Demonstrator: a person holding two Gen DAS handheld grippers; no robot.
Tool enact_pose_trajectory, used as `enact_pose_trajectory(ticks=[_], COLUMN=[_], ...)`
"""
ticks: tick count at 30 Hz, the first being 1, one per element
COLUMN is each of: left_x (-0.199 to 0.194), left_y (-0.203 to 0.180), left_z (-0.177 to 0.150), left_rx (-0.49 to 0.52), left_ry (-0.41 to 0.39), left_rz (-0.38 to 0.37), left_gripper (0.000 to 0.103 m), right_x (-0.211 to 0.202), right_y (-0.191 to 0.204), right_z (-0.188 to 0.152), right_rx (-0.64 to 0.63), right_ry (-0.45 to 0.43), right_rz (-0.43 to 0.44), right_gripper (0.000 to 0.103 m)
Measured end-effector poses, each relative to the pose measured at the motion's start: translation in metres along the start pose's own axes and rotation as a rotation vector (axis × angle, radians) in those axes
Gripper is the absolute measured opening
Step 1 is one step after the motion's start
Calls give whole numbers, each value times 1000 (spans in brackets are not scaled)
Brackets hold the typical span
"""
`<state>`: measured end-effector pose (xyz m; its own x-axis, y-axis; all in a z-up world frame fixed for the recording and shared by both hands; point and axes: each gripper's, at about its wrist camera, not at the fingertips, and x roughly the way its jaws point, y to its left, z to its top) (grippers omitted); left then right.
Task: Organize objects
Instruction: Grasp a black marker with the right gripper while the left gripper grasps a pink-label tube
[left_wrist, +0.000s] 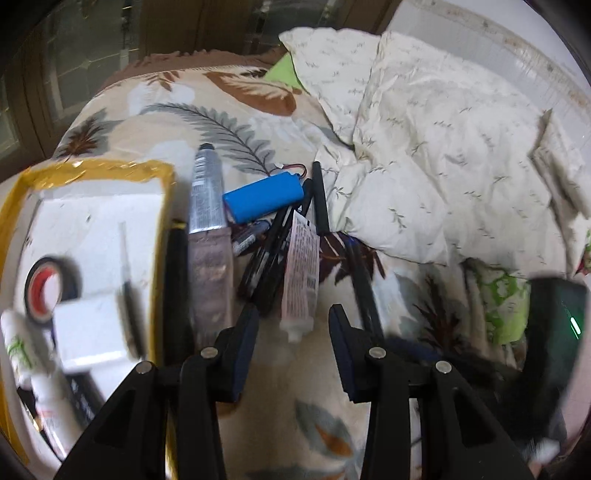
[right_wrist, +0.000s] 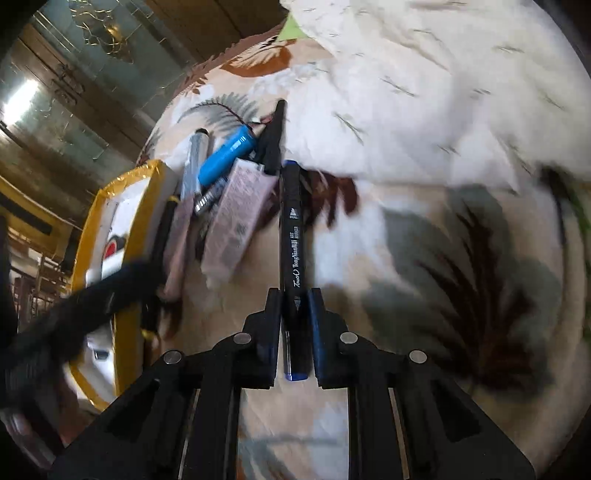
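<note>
Gripping a black marker on the bed, with the box waiting to one side.

The right gripper (right_wrist: 294, 295) has its jaws nearly closed on the black marker (right_wrist: 291, 229), pads against the barrel near its blue-capped end; the rest of the marker lies along the leaf-print bedspread (right_wrist: 424, 258). The left gripper (left_wrist: 293, 325) stands about half open and holds nothing, with a pink tube (left_wrist: 300, 273) lying just ahead of its fingertips. Further out sits the loose pile: a blue battery pack (left_wrist: 264, 197), a grey tube (left_wrist: 207, 192) and more pens. The yellow-edged box (left_wrist: 162, 236) lies beside the pile and already holds a roll of tape (left_wrist: 46, 291). In my judgement the marker needs a firm, level lift, carried clear of the pile before release over the box.
</note>
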<state>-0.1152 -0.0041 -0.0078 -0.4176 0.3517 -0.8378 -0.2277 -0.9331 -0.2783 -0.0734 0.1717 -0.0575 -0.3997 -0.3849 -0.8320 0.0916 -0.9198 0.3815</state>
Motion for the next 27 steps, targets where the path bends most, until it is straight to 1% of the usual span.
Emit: enact_pose_trajectory(ticks=[1, 2, 3, 4, 5, 6, 7, 10, 12, 14, 18, 19, 21, 24, 27], left_x=[6, 12, 18, 24, 30, 37, 39, 36, 32, 30, 40, 43, 47, 48, 37], left_y=[0, -1, -2, -2, -2, -3, -2, -8, -11, -10, -6, -8, -15, -18, -19], left_z=[4, 7, 12, 15, 17, 18, 17, 13, 11, 12, 19, 21, 23, 26, 19], left_rx=[-3, -3, 4, 6, 3, 1, 2, 39, 47, 26, -26, -27, 19, 12, 42], left_ry=[8, 19, 26, 31, 48, 74, 79, 66, 63, 68, 88, 92, 86, 85, 61], left_rz=[-12, -18, -9, 7, 3, -7, -7, 5, -10, -39, -66, -57, -26, -25, -17], left_gripper=[39, 39, 38, 35, 22, 13, 10, 8, 6, 6, 8, 9, 9, 7, 5], right_x=[-2, -3, -3, -3, -3, -2, -2, -1, -1, -1, 1, 0, 1, 5, 12], right_y=[-1, -3, -4, -5, -5, -5, -5, -5, -4, -4, -3, -2, -1, 4, 4], right_z=[-4, -6, -7, -8, -7, -6, -5, -5, -5, -5, -2, -1, -1, 0, 3], right_rx=[-1, 6, 10, 3, 2, 6, 5, 10, 3, 6, 14, 13, 5, -16, -6], right_ry=[3, 6, 7, 9, 8, 9, 13, 15, 14, 15, 20, 21, 23, 34, 47], right_rz=[-8, 2, 10, 10, 12, 16, 16, 16, 13, 14, 21, 19, 11, 4, 11], right_gripper=[14, 14, 14, 14, 14, 14, 14, 14, 14, 15, 15, 15, 15, 15, 15])
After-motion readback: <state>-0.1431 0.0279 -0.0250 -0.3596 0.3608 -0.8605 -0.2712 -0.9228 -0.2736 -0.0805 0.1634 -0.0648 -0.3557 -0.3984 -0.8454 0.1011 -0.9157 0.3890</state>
